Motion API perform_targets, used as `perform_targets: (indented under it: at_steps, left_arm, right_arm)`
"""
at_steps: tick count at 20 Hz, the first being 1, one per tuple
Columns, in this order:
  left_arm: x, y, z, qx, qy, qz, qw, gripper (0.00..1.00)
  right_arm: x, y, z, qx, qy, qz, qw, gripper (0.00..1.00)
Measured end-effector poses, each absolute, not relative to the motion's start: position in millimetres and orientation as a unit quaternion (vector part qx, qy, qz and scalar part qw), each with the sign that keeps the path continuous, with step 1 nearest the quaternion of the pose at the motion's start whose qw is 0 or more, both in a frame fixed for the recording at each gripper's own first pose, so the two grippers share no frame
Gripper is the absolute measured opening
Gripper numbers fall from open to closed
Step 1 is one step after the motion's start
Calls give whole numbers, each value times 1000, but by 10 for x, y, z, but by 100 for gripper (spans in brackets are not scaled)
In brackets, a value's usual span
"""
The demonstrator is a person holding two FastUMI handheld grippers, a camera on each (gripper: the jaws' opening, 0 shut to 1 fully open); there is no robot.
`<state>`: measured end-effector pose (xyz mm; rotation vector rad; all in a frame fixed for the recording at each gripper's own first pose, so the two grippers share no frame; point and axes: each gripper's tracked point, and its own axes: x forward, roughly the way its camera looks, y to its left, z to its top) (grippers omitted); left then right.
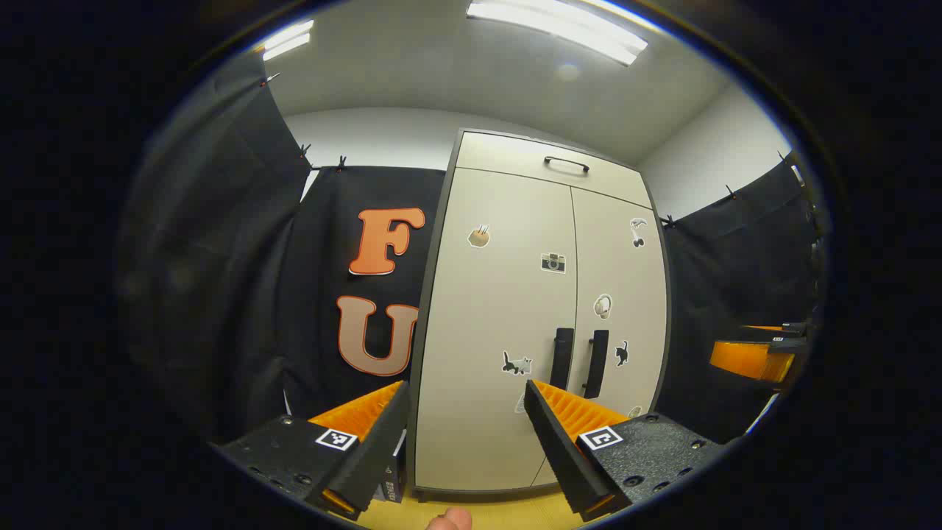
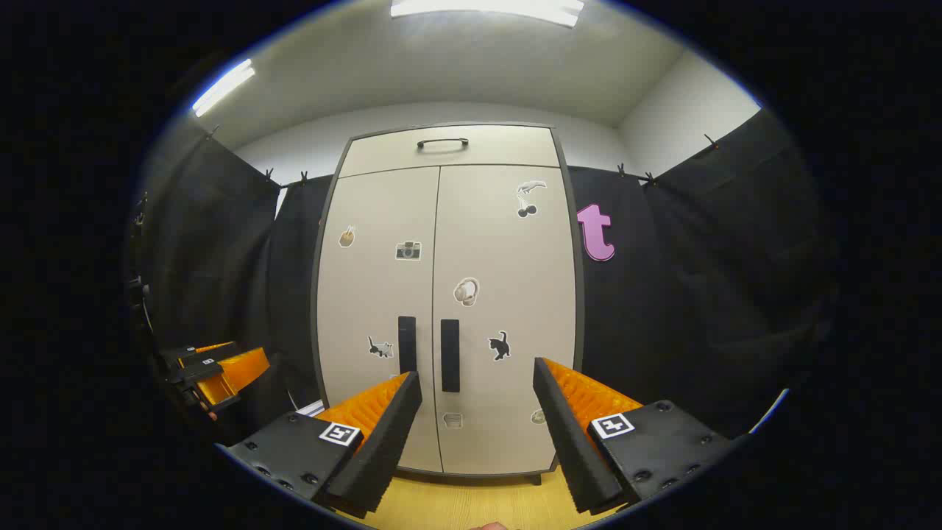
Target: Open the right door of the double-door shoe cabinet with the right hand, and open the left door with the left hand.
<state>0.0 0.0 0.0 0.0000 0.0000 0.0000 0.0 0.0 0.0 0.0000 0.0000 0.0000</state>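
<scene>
Cream shoe cabinet (image 2: pixel 449 294) with dark trim, black door handles (image 2: pixel 450 355), orange-and-black right gripper (image 2: pixel 477 412), yellow wood-grain floor (image 2: pixel 471 504)

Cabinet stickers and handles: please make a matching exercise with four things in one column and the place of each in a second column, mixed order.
Things:
1. camera sticker
2. headphones sticker
3. top handle
4. black cat sticker

Places:
A. on the panel above both doors
B. left door, upper part
C. right door, beside its vertical handle
D. right door, middle height, above the cat

Pairs: 1-B, 2-D, 3-A, 4-C
</scene>
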Motion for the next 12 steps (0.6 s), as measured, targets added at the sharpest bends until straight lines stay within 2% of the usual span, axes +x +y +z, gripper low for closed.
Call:
perform_targets:
  at_steps: [1,2,3,11,12]
  left_arm:
    - [7,10,-30,-4,4,0,1000,94]
    - [15,13,-54,-6,8,1,1000,94]
    - [23,32,-69,-6,10,3,1000,94]
    - [94,24,-25,14,-9,4,1000,94]
    - [92,29,-50,18,-7,5,1000,94]
  right_arm:
    - [10,-8,-5,1,0,-1,1000,98]
    - [23,-3,-2,3,0,-1,1000,94]
    - [33,-1,-4,6,0,0,1000,98]
    - [132,-17,-55,15,3,-3,1000,98]
    - [136,6,-82,19,6,0,1000,94]
